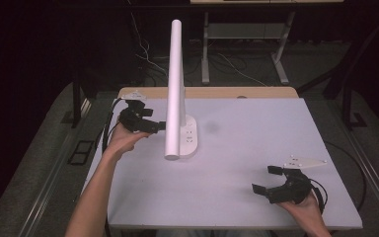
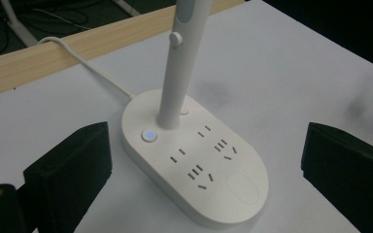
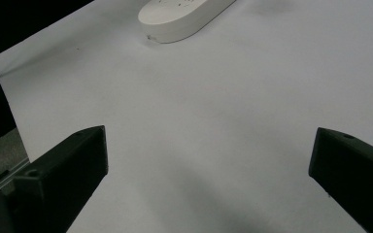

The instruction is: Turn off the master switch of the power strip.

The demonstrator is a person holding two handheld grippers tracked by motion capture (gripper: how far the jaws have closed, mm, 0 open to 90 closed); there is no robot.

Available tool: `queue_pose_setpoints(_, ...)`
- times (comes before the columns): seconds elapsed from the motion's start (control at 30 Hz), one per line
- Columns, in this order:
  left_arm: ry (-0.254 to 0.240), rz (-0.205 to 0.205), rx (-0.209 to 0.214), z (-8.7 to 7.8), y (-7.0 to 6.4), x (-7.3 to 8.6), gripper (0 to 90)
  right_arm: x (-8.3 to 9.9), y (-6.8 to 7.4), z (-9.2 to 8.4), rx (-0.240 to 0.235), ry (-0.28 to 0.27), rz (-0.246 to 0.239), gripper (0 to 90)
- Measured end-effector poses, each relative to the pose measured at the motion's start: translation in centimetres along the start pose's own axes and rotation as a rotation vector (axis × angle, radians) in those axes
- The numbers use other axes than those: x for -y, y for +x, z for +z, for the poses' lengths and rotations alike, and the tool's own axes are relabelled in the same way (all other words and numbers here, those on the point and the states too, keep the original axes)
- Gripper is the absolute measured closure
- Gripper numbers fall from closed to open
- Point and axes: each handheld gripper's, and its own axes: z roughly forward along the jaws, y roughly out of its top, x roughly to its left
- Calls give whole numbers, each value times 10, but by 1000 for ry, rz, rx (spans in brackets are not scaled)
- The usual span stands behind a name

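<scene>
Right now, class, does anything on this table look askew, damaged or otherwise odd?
Only faint grey smudges mark the white table beside the lamp base. The lamp itself stands whole, its blue button lit.

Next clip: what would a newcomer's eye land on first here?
The tall white desk lamp stands left of centre on the white table, its oval base carrying sockets and a lit blue button. The left gripper sits right beside the lamp's stem, jaws open toward the base. The right gripper rests open near the table's front right corner, apart from the lamp.
</scene>
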Motion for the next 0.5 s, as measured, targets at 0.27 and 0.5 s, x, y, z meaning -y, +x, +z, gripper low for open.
queue_pose_setpoints(0.27, -7, -29, -1, 8, 13, 0, 45, 0, 0, 0, -4, 1, 3, 0)
queue_pose_setpoints(0.5, -11, -55, -7, 18, 21, 1, 67, 1, -2, 0, -3, 2, 5, 0)
